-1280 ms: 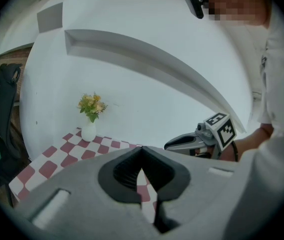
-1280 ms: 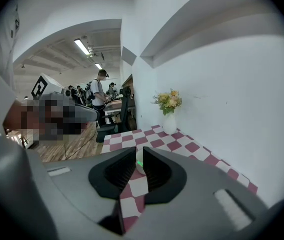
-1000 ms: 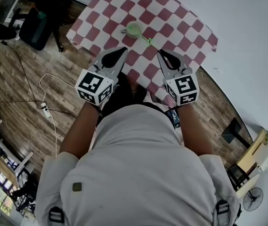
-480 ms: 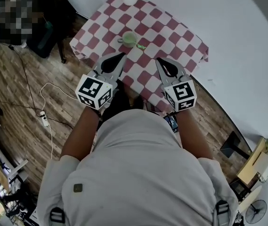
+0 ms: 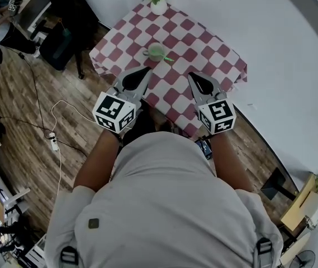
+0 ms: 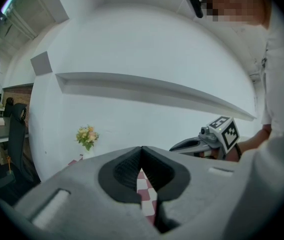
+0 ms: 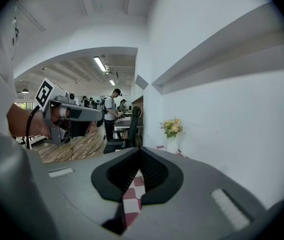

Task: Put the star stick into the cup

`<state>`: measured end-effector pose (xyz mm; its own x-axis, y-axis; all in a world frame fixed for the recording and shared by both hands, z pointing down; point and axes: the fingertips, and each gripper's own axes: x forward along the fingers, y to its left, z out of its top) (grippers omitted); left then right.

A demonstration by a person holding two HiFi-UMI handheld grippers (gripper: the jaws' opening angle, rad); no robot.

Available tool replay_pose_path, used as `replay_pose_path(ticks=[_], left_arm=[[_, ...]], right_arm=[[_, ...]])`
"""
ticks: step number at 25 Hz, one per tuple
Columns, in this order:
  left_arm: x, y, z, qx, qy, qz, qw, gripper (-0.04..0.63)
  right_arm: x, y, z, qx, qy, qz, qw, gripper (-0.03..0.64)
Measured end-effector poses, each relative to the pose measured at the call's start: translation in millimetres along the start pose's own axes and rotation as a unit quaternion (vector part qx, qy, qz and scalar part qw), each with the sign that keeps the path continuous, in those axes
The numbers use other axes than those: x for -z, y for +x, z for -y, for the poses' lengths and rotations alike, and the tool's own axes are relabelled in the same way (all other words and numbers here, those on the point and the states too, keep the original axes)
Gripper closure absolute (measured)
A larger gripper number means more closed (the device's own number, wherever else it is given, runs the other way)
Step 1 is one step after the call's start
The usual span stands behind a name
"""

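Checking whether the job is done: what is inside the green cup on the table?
Nothing shows sticking out of the cup; its floor is too small to make out. The stick lies outside it, on the tablecloth just beside it.

I held both forearms (image 5: pixel 95 156) stretched forward, side by side. My left claw (image 5: pixel 145 70) and right claw (image 5: pixel 193 75) pointed ahead, well apart, each with its jaws pressed together.
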<state>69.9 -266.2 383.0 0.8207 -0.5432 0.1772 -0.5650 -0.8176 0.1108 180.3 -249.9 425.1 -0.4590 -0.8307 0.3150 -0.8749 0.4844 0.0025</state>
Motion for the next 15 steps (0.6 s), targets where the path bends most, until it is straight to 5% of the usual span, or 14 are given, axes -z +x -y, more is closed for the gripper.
replay_pose_path(ticks=[15], left_arm=[[9.5,-32.0,2.4,-0.020,-0.006,-0.021,0.9996,0.592]], right_arm=[[4.5,4.8,-22.5,-0.034,0.018,-0.005,0.999,0.607]])
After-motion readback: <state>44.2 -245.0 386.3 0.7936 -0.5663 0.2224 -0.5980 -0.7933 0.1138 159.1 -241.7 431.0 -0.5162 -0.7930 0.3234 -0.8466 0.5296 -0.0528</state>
